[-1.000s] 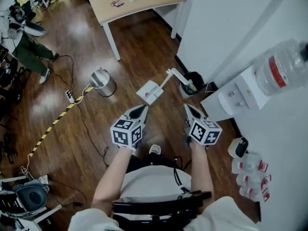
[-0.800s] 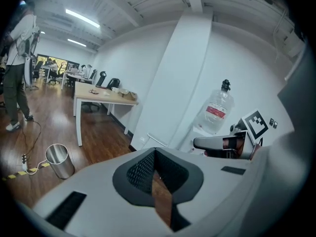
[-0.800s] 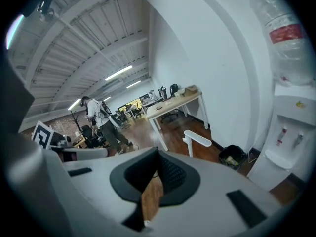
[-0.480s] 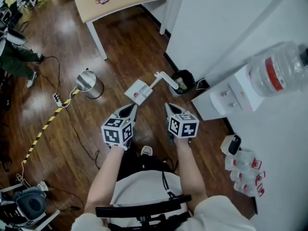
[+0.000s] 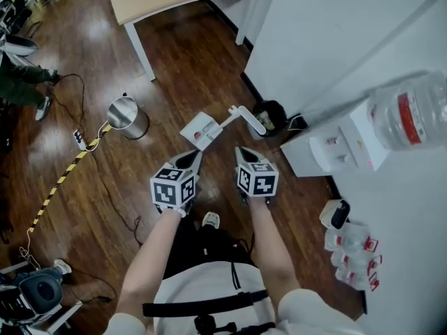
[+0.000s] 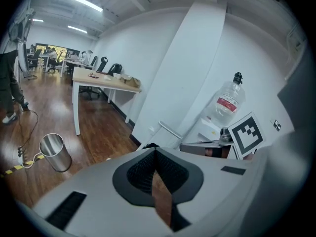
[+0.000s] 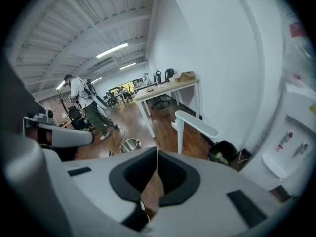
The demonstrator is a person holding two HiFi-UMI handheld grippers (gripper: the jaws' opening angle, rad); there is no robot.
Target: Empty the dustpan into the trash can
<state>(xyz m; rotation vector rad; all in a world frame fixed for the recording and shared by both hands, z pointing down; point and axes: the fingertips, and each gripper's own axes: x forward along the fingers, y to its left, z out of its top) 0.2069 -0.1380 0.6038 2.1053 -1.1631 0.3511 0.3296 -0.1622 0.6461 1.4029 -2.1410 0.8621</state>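
just ahead of both gripper tips: dustpan (image 5: 201, 130) on floor (image 5: 174, 61), handle (image 5: 244, 113) running off to pan's right. left gripper (image 5: 195, 158) nearer pan, right gripper (image 5: 239, 151) nearer handle. both jaws closed together, nothing held.

— Where is the dustpan (image 5: 201, 130) standing?
— It is sitting on the wooden floor (image 5: 188, 54), white, with something red showing on its pan and its long handle (image 5: 244, 115) rising upright.
— And the trash can (image 5: 128, 116)?
— It is standing upright, silver, round and open-topped, well apart on the dustpan's left.
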